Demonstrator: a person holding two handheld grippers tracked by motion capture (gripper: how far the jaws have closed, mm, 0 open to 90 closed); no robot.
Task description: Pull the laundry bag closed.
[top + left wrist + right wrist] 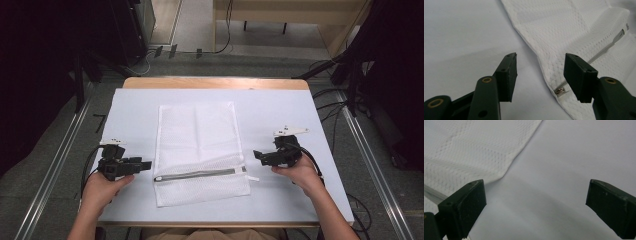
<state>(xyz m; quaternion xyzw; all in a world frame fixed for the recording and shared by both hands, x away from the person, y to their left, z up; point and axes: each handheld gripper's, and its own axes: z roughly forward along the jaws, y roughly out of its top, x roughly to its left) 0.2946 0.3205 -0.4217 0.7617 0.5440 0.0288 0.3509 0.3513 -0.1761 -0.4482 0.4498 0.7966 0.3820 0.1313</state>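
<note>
Plainly, the white mesh bag (200, 152) lies flat mid-bench, zipper (197, 174) near its front edge; left gripper (146, 164) and right gripper (256, 154) flank it, both spread, empty. Bag contents unclear.

Your tabletop (280, 107) is wooden along its far edge and covered by a pale, smooth sheet (135, 110) that reaches nearly to every side. Directly on that sheet, at the middle, you have a white mesh laundry bag (197, 132) lying flat, its grey zipper (197, 174) running across near your edge.
</note>
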